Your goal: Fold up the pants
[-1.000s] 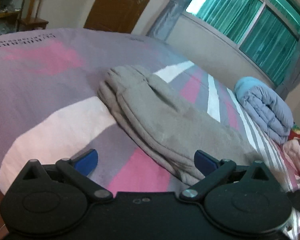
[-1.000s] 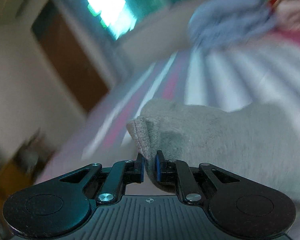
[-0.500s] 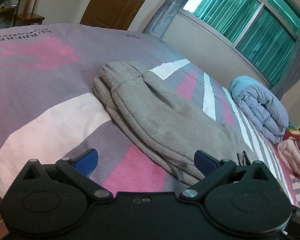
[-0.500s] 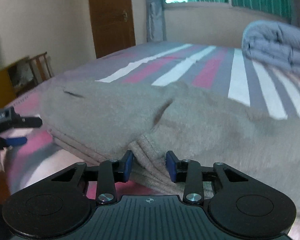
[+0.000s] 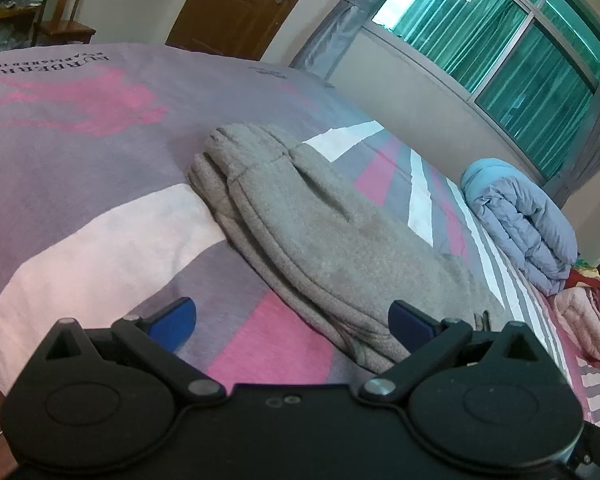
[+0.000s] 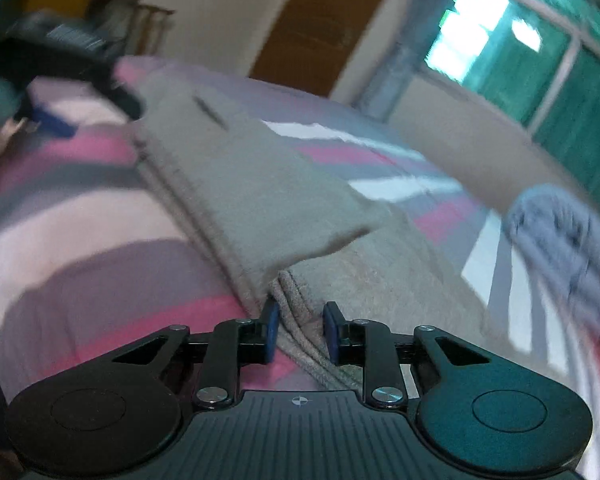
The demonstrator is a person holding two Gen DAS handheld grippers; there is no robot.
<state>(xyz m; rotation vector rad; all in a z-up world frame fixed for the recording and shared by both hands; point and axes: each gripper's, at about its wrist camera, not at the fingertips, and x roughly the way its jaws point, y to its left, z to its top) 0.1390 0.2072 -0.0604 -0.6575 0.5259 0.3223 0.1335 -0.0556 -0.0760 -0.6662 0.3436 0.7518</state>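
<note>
Bed [image 5: 80, 240] spread with purple, pink and white striped cover; brown door [image 5: 240, 4] and green-curtained window [image 5: 520, 52] beyond. Grey pants [image 5: 320, 232] lie folded lengthwise mid-bed, rolled blue quilt [image 5: 520, 224] near far edge. Left tongs [image 5: 292, 320] spread wide, holding nothing. Right tongs [image 6: 298, 330] part-open astride pants hem [image 6: 300, 320], not clamped.

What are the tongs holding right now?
Nothing. The left tongs are wide open above the bed; the right tongs sit open around the gray pants' edge.

Left tongs [image 5: 290, 326] gape wide; right tongs [image 6: 300, 330] are parted, gripping nothing.
</note>
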